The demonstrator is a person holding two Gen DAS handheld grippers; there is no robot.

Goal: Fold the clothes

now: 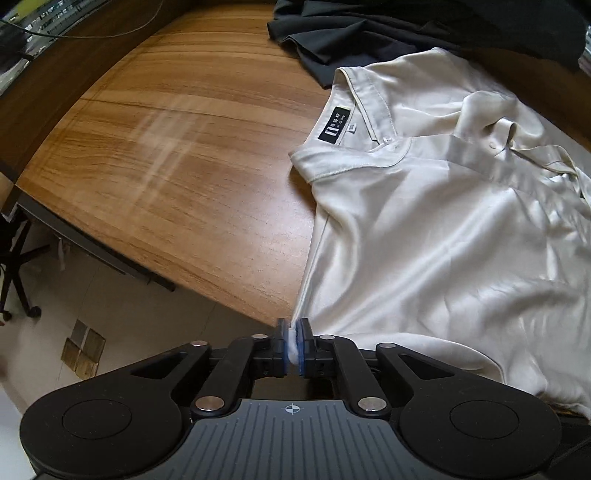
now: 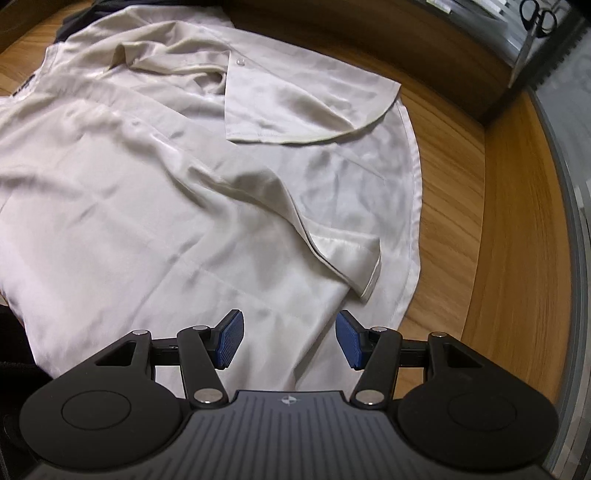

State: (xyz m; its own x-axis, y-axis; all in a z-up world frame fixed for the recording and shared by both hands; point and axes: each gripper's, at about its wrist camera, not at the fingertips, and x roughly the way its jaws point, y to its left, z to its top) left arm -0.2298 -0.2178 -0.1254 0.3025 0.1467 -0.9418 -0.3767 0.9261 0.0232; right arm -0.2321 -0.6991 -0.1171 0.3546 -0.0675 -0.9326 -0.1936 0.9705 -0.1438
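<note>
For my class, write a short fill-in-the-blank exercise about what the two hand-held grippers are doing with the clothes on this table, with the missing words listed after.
1. The left hand-held gripper is shut on the edge of the cream ____.
2. The right hand-held gripper is ____ and grips nothing.
3. The shirt lies on a ____ table.
4. Past the shirt's collar lies a ____ garment.

Missing words: shirt; open; wooden; dark
</note>
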